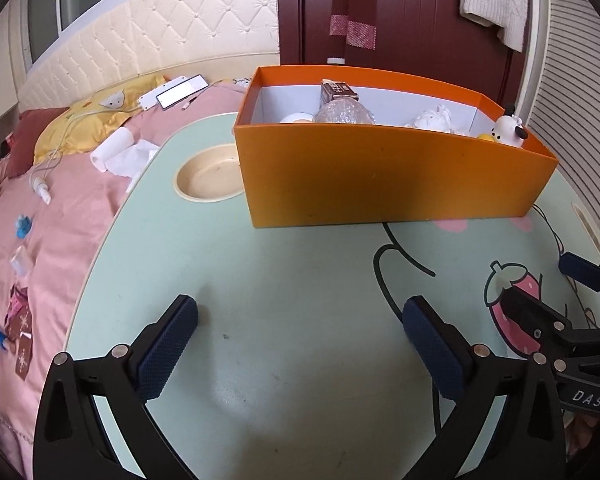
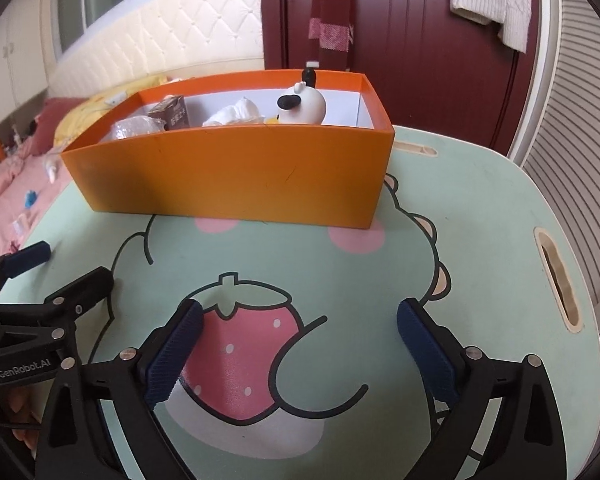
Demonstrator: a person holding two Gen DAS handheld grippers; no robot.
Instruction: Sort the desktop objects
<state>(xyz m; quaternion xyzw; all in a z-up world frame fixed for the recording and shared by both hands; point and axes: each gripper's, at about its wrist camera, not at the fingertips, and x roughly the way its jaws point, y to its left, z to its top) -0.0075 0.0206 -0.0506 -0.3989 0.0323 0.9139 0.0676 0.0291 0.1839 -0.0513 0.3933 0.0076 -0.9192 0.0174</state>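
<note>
An orange box (image 1: 380,176) stands at the back of the green table (image 1: 280,280); it also shows in the right wrist view (image 2: 236,176). Inside lie a brown carton (image 1: 338,91), a clear plastic wad (image 1: 342,114), white crumpled paper (image 1: 434,118) and a white dog figure (image 1: 508,126) (image 2: 302,105). My left gripper (image 1: 300,320) is open and empty above the table, in front of the box. My right gripper (image 2: 300,320) is open and empty over the strawberry print (image 2: 240,352). Each gripper shows at the edge of the other's view.
A round cup recess (image 1: 208,178) sits in the table left of the box. A slot handle (image 2: 560,284) is cut near the table's right edge. A pink bed (image 1: 52,216) with tissue, a cable and small items lies to the left. A dark red door (image 2: 400,40) stands behind.
</note>
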